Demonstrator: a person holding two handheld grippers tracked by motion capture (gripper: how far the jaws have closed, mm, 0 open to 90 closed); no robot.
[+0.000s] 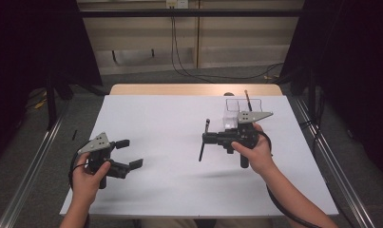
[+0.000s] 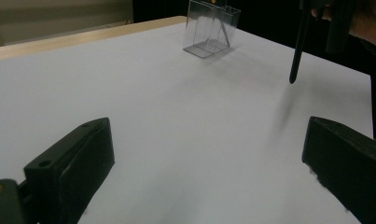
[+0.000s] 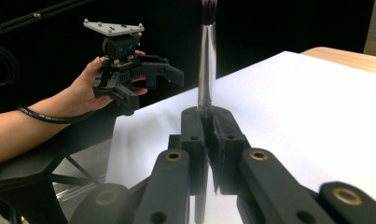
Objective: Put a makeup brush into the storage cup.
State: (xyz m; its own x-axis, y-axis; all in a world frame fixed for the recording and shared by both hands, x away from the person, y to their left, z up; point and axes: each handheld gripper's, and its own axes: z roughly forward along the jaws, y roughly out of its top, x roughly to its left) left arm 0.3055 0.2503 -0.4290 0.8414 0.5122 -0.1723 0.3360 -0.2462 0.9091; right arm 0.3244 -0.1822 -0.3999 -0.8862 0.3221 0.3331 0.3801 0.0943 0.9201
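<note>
White counter (image 1: 179,142), mostly bare. Clear box (image 1: 237,114) at the far right, one pen (image 1: 248,100) already leaning in it. Right hand-held gripper (image 1: 207,137) is clenched on a black pen (image 1: 204,140), long axis roughly upright, tip just off the counter. The box lies behind and to the right of that pen, near it, so the right hand is my guess for the drop. Left hand-held gripper (image 1: 130,153) at near left, jaws wide apart, nothing in them, well apart from the box.

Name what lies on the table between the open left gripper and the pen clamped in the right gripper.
Nothing: in the high view, bare white table separates the left gripper from the pen.
</note>
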